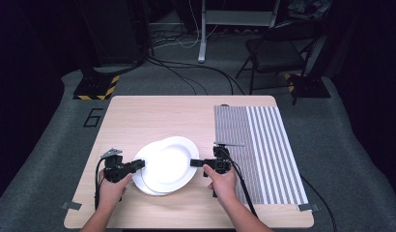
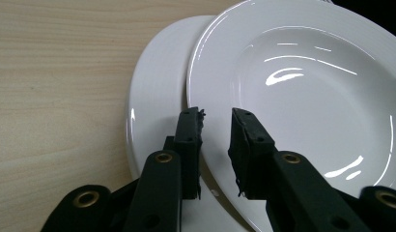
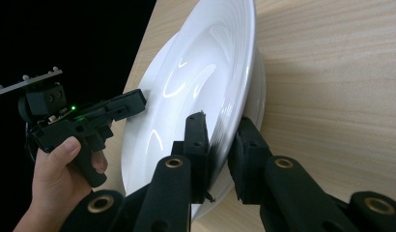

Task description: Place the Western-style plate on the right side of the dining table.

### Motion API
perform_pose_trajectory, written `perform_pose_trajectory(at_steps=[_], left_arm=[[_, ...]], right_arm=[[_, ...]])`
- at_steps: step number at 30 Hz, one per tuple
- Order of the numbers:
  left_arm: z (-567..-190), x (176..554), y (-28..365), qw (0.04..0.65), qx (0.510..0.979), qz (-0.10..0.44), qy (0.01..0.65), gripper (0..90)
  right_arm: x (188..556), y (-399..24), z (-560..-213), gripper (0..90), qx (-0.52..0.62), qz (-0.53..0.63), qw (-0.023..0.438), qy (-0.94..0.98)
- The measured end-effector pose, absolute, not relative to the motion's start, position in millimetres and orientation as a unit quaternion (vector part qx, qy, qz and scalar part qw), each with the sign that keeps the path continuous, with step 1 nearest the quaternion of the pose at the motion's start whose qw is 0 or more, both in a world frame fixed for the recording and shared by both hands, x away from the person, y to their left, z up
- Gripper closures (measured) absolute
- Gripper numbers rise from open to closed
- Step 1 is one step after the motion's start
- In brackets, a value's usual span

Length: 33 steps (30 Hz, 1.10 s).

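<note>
Two white plates are stacked near the table's [image 1: 138, 121] front edge, the upper plate [image 1: 169, 162] offset over the lower plate [image 1: 147, 186]. The upper plate's right rim is clamped by the right tool [image 3: 220, 145]. Its left rim is straddled by the left tool [image 2: 216, 126], narrowly parted; contact cannot be told.

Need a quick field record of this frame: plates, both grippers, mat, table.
top plate: white, lies offset on the bottom plate, toward the far right
bottom plate: white, flat on the table, its near-left edge showing
left gripper: at the top plate's left rim, jaws astride that rim, nearly closed
right gripper: at the top plate's right rim, jaws clamped on it
striped mat: grey and white, on the table's right side, nothing on it
table: light wood
</note>
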<state>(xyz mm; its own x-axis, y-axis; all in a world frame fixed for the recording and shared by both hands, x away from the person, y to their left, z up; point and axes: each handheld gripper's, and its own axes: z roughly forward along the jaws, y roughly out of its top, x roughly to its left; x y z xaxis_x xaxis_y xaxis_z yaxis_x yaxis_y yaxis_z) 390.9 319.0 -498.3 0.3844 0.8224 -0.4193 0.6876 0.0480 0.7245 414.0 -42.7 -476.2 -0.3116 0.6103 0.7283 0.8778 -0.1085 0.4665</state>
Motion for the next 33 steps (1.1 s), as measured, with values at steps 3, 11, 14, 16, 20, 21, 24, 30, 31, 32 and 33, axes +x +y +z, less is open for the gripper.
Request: perform_pose_trajectory(at_steps=[3, 11, 14, 16, 20, 21, 24, 30, 31, 32, 33], left_arm=[[-498.1, 390.8, 317.8, 0.472, 0.690, 0.074, 0.544, 67.8], [-497.7, 390.3, 316.6, 0.477, 0.689, 0.078, 0.540, 61.4], [-497.8, 389.9, 316.6, 0.478, 0.689, 0.077, 0.540, 60.9], [-498.0, 389.9, 316.5, 0.478, 0.689, 0.080, 0.539, 60.7], [-498.0, 389.6, 315.9, 0.480, 0.687, 0.078, 0.540, 58.2], [-497.9, 389.7, 316.0, 0.481, 0.687, 0.079, 0.539, 58.2], [-497.8, 389.7, 316.8, 0.481, 0.688, 0.079, 0.538, 56.3], [-497.5, 389.2, 315.3, 0.480, 0.691, 0.084, 0.534, 53.8], [-497.5, 389.2, 315.3, 0.480, 0.691, 0.084, 0.534, 53.5], [-497.5, 389.0, 315.0, 0.480, 0.690, 0.083, 0.535, 53.5], [-497.4, 389.0, 314.9, 0.481, 0.689, 0.082, 0.535, 52.6]], right_arm=[[414.3, -43.7, -475.5, 79.3, -0.574, -0.480, 0.144, -0.648], [414.5, -45.3, -474.2, 81.5, -0.576, -0.486, 0.150, -0.640], [414.4, -45.6, -474.1, 81.8, -0.576, -0.487, 0.150, -0.639], [414.2, -46.4, -474.6, 82.4, -0.576, -0.490, 0.148, -0.637], [413.9, -48.7, -474.1, 83.4, -0.578, -0.495, 0.151, -0.631], [413.9, -48.7, -474.1, 83.4, -0.578, -0.495, 0.151, -0.631], [414.3, -51.7, -472.5, 83.9, -0.579, -0.499, 0.148, -0.628], [413.5, -55.7, -469.3, 84.2, -0.580, -0.502, 0.144, -0.625], [413.5, -55.7, -469.3, 84.2, -0.580, -0.502, 0.144, -0.625], [412.9, -56.5, -469.0, 84.2, -0.580, -0.503, 0.144, -0.625], [412.2, -58.8, -469.8, 84.0, -0.579, -0.505, 0.142, -0.624]])
